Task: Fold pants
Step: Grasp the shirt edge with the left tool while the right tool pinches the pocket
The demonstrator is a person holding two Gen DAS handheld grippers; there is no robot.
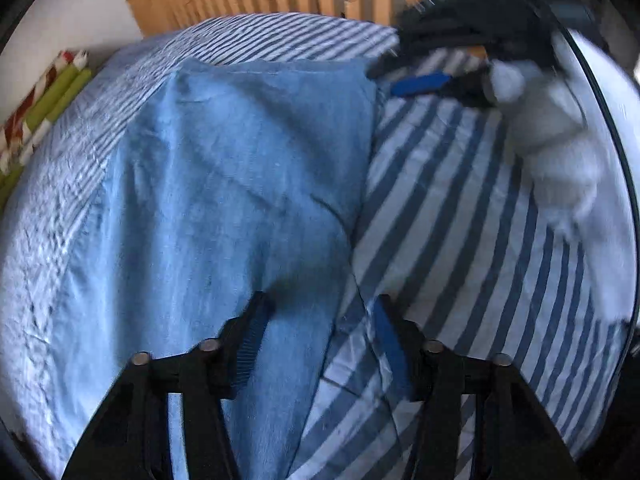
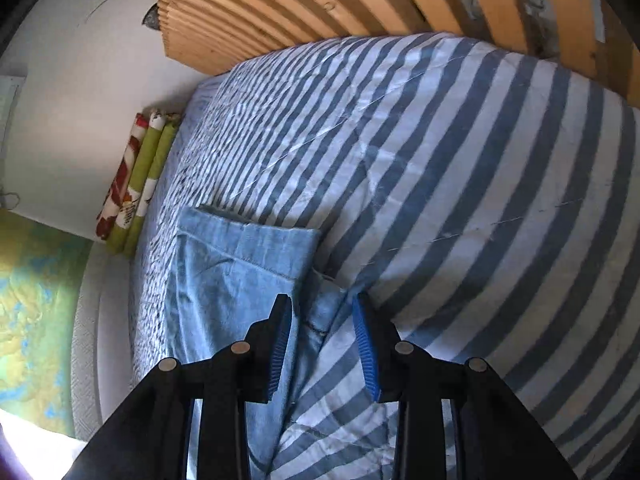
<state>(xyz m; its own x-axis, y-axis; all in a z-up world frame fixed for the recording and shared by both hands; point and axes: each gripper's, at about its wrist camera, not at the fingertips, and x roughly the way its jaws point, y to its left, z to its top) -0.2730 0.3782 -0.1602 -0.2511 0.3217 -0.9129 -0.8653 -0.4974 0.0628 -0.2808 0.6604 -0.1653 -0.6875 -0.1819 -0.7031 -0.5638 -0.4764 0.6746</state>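
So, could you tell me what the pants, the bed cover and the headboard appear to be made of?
The pants look like light blue denim: matte, faded weave with a stitched hem. The bed cover seems to be woven cotton, matte, striped blue and white, finely creased. The headboard looks like pale unpainted wood slats, with grain and knots showing.

Pants (image 2: 236, 264): one pair is seen.
Striped bedcover (image 2: 460, 184): one is seen.
Slatted wooden headboard (image 2: 320, 0): one is seen.
Grippers: two are counted, left gripper (image 1: 320, 332), right gripper (image 2: 324, 328).

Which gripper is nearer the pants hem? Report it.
Right. The right gripper sits at the hem corner; the left gripper straddles the pants edge farther down.
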